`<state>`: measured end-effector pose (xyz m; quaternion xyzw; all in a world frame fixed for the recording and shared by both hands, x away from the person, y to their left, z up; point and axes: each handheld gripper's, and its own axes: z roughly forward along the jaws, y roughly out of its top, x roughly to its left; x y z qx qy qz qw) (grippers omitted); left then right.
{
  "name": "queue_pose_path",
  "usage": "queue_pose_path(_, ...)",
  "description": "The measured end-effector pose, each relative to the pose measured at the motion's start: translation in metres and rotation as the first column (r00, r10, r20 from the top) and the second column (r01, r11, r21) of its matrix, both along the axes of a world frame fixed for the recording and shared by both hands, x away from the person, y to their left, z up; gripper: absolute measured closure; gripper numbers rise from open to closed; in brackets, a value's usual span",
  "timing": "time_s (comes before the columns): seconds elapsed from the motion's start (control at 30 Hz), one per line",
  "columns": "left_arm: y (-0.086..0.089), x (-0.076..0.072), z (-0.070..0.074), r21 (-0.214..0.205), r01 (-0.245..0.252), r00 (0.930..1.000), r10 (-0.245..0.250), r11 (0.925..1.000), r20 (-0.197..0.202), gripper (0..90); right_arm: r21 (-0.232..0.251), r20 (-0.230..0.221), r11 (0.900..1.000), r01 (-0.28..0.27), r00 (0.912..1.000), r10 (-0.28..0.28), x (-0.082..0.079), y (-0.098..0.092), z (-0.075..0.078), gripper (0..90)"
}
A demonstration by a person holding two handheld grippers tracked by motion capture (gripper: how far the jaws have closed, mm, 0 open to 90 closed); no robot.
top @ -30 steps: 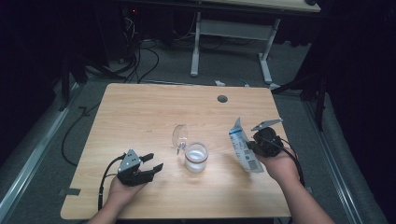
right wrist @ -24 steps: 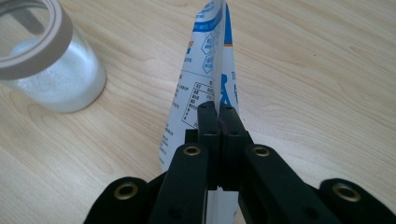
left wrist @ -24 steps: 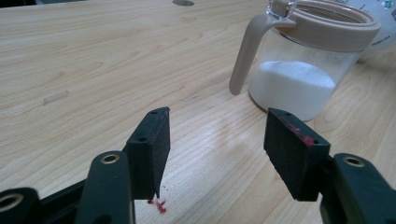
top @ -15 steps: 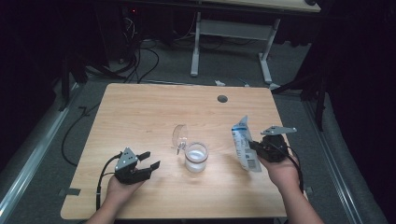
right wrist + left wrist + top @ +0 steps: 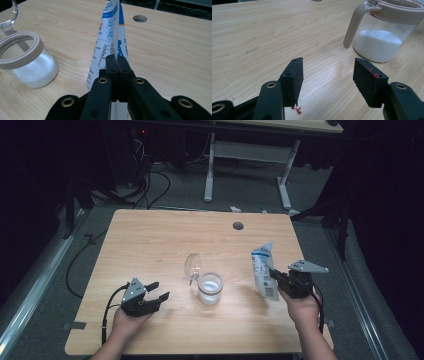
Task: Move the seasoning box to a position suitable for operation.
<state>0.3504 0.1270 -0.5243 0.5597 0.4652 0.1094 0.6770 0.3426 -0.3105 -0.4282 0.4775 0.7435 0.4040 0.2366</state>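
A clear glass jar [image 5: 209, 288] with a beige rim stands mid-table, partly filled with white powder, its clear lid [image 5: 192, 266] flipped up on the left side. The same jar [image 5: 384, 35] shows in the left gripper view ahead and to the right, and the jar [image 5: 25, 60] in the right gripper view at the left. My left gripper [image 5: 159, 291] rests open near the table's front left, nothing between its pads [image 5: 293, 77]. My right gripper [image 5: 273, 275] is shut on a white and blue pouch [image 5: 263, 270], which stands upright [image 5: 110, 40] right of the jar.
The wooden table [image 5: 150, 235] has a round cable hole [image 5: 238, 226] at the back right. Cables trail over the dark floor behind and to the left. A white desk frame [image 5: 245, 170] stands beyond the table.
My right gripper has come down and toward the front with the pouch, which now stands more upright. My left gripper has stayed where it was.
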Motion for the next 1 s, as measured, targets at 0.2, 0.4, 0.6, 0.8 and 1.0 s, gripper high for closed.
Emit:
queue_pose_path(0.2,0.002,-0.001,0.001,-0.006,0.009,1.0,-0.009,0.9999,-0.002,42.0,0.037,0.065,0.9993,0.01,0.9978,-0.013,-0.003,-0.001,-0.01,90.0)
queue_pose_path(0.4,0.002,-0.004,0.001,0.007,0.025,0.9996,-0.025,0.9997,0.011,42.0,0.088,0.12,0.9957,0.028,0.992,-0.039,-0.004,-0.005,-0.022,90.0)
queue_pose_path(0.6,0.001,-0.003,-0.002,0.021,0.024,0.9997,-0.024,0.9995,0.004,41.9,0.126,0.155,0.9912,0.042,0.9859,-0.061,-0.004,-0.01,-0.034,90.0)
queue_pose_path(0.8,0.001,-0.003,-0.003,0.024,0.018,0.9998,-0.018,0.9996,0.002,41.7,0.156,0.185,0.9868,0.043,0.98,-0.072,-0.002,-0.013,-0.043,90.0)
queue_pose_path(1.0,0.005,-0.002,-0.002,0.019,0.005,1.0,-0.005,0.9998,0.003,41.7,0.158,0.201,0.9863,0.047,0.9765,-0.079,0.004,-0.011,-0.048,90.0)
